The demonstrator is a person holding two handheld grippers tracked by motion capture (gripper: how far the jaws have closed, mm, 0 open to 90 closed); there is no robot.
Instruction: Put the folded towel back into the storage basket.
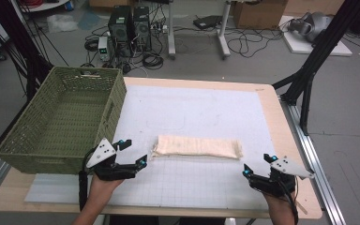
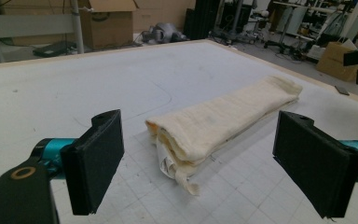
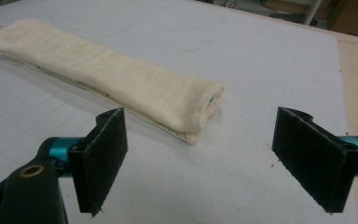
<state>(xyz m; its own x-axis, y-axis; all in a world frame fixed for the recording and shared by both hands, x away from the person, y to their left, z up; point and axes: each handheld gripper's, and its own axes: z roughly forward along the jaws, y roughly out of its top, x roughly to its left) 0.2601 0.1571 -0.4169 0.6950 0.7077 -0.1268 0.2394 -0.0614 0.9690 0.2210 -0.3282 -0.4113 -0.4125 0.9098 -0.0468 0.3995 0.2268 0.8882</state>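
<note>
Well, on the left side of the desk (image 1: 281, 122) stood a big green basket (image 1: 61, 122), and there was nothing in it. Just beside the basket, the left tongs (image 1: 132, 152) were held low over the white mat (image 1: 201, 108). Their two black jaws stood wide apart and held nothing. They pointed at the near end of the cloth (image 1: 197, 147).

The cloth was cream colored and folded into a long, flat strip. It lay in the middle of the mat, between the two tongs. It looked soft and light, so it would likely bend and sag when picked up. It could also come unfolded. The best places to grab looked like the two short ends, where the layers were thick. In the left gripper view, a small loose bit hung out at the near end of the cloth (image 2: 214, 126).

On the right, the right tongs (image 1: 258, 165) were also wide open and held nothing. They sat near the cloth's other end, not touching it.

Nothing lay in the way on the mat. Only the basket wall rose up close to the left tongs.
</note>
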